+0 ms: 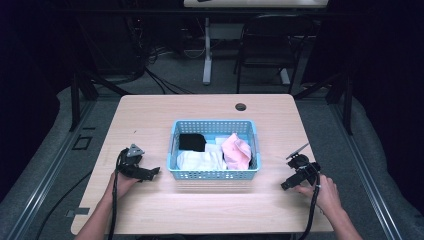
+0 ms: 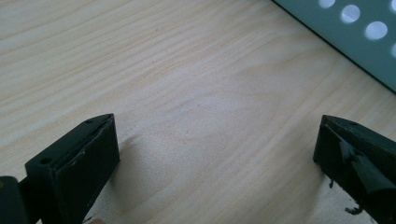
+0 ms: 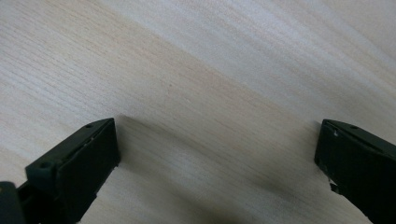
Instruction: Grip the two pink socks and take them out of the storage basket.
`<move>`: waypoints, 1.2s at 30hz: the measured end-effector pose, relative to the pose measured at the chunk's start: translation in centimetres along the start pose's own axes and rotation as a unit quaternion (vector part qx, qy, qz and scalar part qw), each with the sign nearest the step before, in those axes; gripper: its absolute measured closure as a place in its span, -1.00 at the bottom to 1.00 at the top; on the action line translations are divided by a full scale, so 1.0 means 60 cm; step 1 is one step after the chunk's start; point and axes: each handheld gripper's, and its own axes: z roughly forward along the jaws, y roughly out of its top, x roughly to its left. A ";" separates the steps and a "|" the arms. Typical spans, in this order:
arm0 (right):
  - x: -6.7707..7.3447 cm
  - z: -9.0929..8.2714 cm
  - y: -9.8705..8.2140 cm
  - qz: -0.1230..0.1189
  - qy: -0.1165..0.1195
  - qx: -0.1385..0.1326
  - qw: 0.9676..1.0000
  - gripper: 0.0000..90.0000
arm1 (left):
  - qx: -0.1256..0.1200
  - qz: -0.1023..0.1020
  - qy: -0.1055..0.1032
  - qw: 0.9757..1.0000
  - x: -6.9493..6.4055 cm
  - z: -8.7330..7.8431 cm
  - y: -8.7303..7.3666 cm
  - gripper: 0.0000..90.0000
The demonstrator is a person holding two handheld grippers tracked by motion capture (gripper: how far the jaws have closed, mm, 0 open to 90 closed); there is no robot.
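Basket [image 1: 214, 174], pale blue plastic with perforated walls, sits mid-table on the light wood table [image 1: 150, 115], between my two hands. Largest to smallest inside it: a white folded cloth [image 1: 200, 161] at the near side, a pink cloth [image 1: 236, 151] bunched at the right, a black cloth [image 1: 192, 142] toward the far left corner. My left gripper [image 1: 150, 173] rests low on the table just left of the basket, jaws spread wide with only bare wood between them; the basket's holed wall [image 2: 359, 37] crosses the top right corner of the left gripper view. My right gripper [image 1: 287, 184] rests on the table right of the basket, apart from it, jaws spread wide over bare wood grain, pinching nothing.
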 end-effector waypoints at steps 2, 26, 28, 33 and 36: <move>0.000 0.000 0.000 -0.001 0.000 0.000 1.000 -1.00 | 0.000 0.000 0.000 1.000 0.000 0.000 0.000 -1.00; 0.008 -0.056 0.013 -0.027 0.017 -0.030 0.999 -0.98 | 0.000 -0.001 0.002 1.000 0.000 0.000 0.000 -1.00; 0.013 -0.064 0.014 -0.026 0.025 -0.040 0.999 -0.98 | 0.000 -0.001 0.002 1.000 0.000 0.000 0.000 -1.00; 0.014 -0.079 0.023 -0.034 0.028 -0.049 0.998 -0.99 | 0.000 -0.001 0.002 1.000 -0.001 0.000 0.000 -1.00; 0.018 -0.085 0.026 -0.034 0.030 -0.057 0.997 -0.99 | 0.000 -0.001 0.002 1.000 -0.001 0.000 0.000 -1.00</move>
